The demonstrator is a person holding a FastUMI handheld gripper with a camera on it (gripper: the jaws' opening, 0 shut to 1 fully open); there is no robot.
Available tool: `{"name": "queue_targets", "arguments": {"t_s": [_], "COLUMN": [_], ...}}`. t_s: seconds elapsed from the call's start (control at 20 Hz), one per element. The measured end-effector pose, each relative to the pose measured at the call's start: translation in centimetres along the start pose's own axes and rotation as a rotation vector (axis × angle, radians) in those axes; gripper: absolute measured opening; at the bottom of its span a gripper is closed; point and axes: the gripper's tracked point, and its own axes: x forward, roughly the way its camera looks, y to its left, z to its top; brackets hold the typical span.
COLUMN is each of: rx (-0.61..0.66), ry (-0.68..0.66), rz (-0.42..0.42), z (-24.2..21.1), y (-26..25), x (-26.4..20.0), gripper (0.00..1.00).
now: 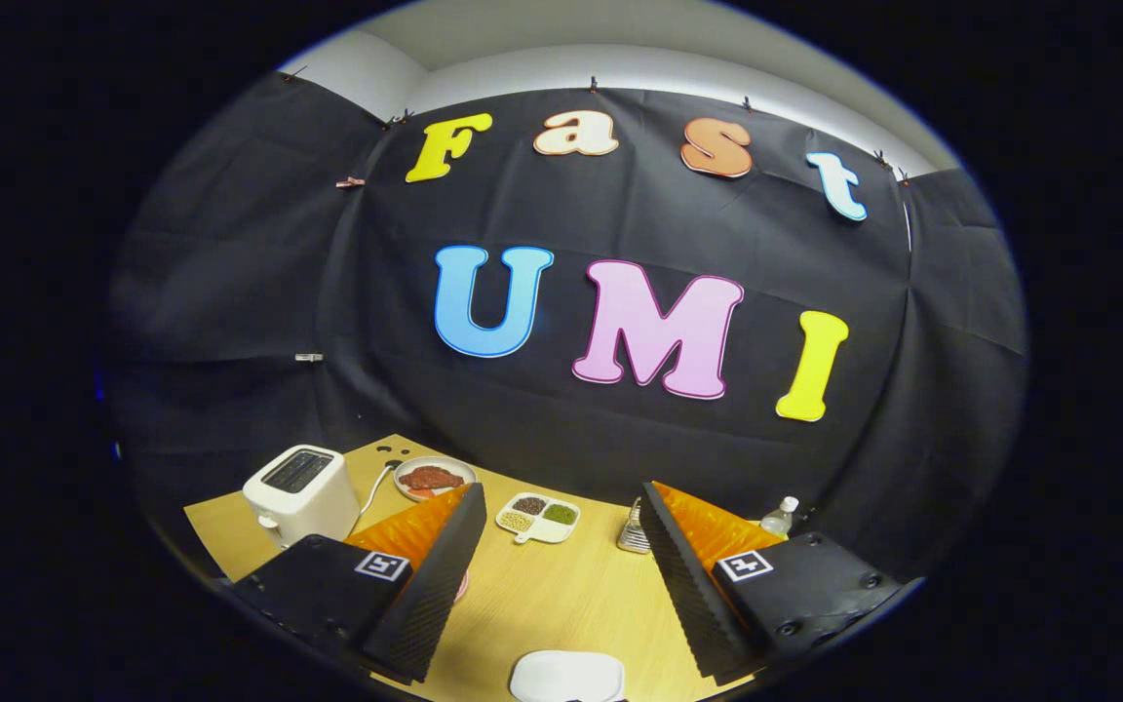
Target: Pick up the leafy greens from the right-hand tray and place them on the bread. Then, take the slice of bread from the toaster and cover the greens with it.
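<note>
A white toaster (298,492) stands on the wooden table (561,595), left of and beyond my left finger, its cord running off behind it. Whether bread sits in its dark top slot, I cannot tell. My gripper (561,492) is held above the table, open wide, with nothing between its fingers. A white tray or plate (566,675) lies on the table below and between the fingers, only its far rim showing. The left finger (425,575) hides all but a pink edge (463,585) of something.
A round plate with reddish meat (435,478) sits right of the toaster. A white divided dish of beans and grains (539,517) lies ahead between the fingers. A small metal object (632,531) and a water bottle (778,517) stand by the right finger. Black cloth walls the table's far side.
</note>
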Motion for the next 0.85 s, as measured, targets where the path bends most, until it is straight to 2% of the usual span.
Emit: {"name": "queue_targets", "arguments": {"t_s": [0.85], "rx": [-0.001], "ry": [-0.002], "rz": [0.059], "z": [-0.5], "y": [1.0], "x": [-1.2], "gripper": [0.98]}}
